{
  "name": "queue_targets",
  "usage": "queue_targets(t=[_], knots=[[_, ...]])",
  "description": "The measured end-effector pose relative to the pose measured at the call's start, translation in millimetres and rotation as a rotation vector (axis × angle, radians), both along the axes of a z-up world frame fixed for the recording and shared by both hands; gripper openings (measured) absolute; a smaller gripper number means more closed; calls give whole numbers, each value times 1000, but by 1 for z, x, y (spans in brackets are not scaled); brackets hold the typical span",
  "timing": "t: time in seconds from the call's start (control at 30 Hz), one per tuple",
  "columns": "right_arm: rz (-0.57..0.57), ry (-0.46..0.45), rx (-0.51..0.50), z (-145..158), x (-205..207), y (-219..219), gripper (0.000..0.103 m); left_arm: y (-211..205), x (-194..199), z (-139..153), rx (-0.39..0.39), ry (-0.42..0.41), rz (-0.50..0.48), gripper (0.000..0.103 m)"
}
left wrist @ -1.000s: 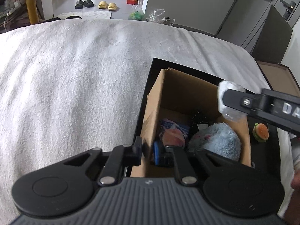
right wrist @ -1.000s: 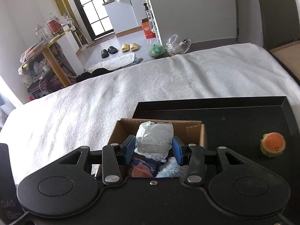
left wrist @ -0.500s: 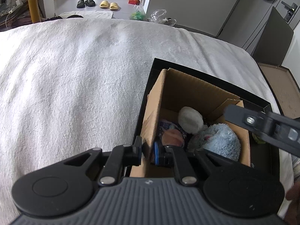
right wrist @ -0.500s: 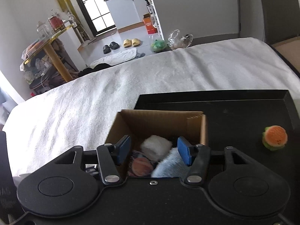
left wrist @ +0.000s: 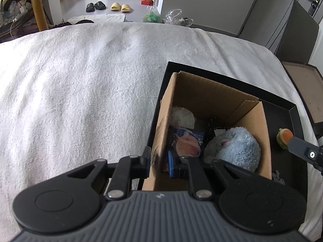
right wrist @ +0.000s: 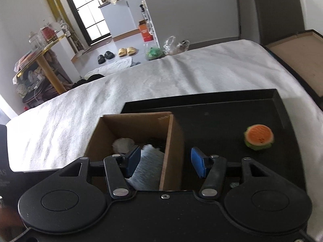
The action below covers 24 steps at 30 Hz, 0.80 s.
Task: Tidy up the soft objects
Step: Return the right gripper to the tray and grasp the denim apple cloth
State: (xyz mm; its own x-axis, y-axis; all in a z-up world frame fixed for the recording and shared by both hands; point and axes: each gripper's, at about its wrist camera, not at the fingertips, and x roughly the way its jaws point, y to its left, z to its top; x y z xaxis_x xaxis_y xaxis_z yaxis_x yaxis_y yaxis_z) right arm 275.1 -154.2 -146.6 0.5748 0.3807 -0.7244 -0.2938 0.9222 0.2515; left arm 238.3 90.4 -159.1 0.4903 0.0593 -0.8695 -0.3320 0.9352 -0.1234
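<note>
Cardboard box wall pinched by left gripper; right gripper wide, straddling its other wall.

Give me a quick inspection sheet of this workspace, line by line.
Surface: white towel-like cover with a black tray on it.
Job's things: cardboard box on the tray holds a white ball, a peach packet and a blue plush; burger toy lies on the tray outside the box.
Clutter: nothing seen.
Grippers: left gripper clamps the box wall; right gripper open, empty.
Cables: nothing seen.
Surroundings: slippers on the floor.
</note>
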Motion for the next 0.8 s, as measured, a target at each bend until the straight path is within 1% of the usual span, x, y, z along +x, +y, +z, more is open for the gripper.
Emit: queue_targets(t=[0.03,0.1,0.17,0.2,0.27,0.33,0.37,0.4,0.43,0.5,0.6,0.73,0.8], knots=[[-8,1,0,-1,-1,-5,55,-1,0,1,1,4,0,25],[-17,4,-1,-3,-3,-13,55,-3,-1,2,4,14,3,43],[-27,6,-1,-5,-5,-21,55,-5,-3,5,15,12,9,52],[-31,8,-2,-7,-6,-25,55,-7,-4,6,23,8,9,56],[-43,15,-1,-10,-8,-33,55,-10,-6,9,37,6,8,61],[-57,26,1,-16,-10,-42,55,-13,-8,10,48,13,7,64],[-63,33,2,-19,-11,-46,55,-16,-9,12,62,13,2,67],[-70,39,5,-22,-12,-49,55,-21,-10,14,95,8,-10,72],[-76,45,7,-26,-13,-53,55,-27,-11,15,138,3,-30,74],[-88,59,9,-32,-15,-59,55,-37,-13,17,190,4,-69,77],[-112,77,0,-44,-19,-67,63,-45,-15,15,200,19,-101,77],[-139,109,-6,-62,-20,-78,65,-51,-17,11,212,37,-105,77],[-152,118,-16,-71,-20,-82,68,-54,-17,10,219,48,-105,77]])
